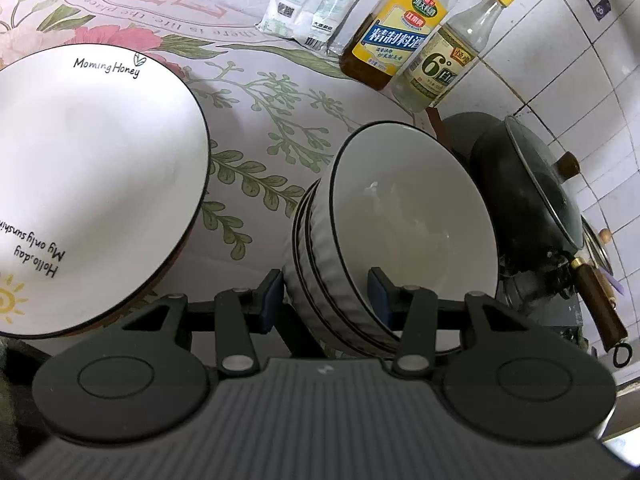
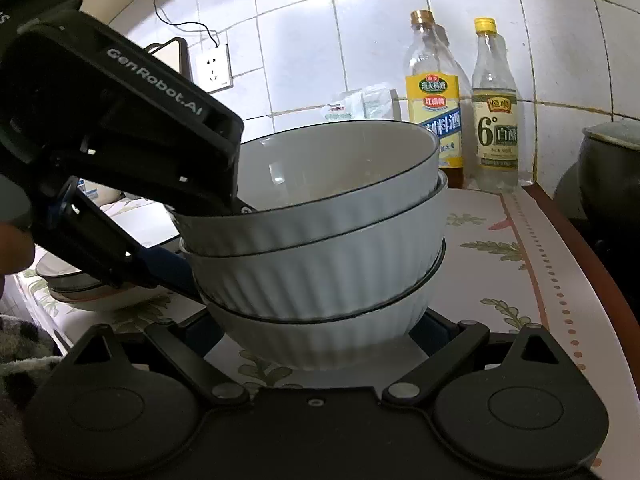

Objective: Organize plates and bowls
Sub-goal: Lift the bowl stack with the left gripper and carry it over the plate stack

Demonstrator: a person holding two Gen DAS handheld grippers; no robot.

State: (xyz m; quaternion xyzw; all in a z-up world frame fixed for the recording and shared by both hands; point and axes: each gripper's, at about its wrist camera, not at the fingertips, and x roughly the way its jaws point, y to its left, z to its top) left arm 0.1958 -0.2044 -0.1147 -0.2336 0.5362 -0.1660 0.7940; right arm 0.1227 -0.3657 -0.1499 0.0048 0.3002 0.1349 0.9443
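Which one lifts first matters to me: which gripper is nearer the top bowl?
Left. The left gripper straddles the stack's wall, one finger inside the top bowl. The right gripper sits lower, flanking the bottom bowl.

Our left gripper (image 1: 326, 296) points down at a slant, and its two blue pads (image 1: 269, 300) sit one on each side of the bowl stack's (image 1: 400, 220) wall, one outside and one inside, holding the rim. Our right gripper (image 2: 320, 336) points lower and flatter, with its fingers spread wide around the bottom bowl. We cannot tell if they touch it.
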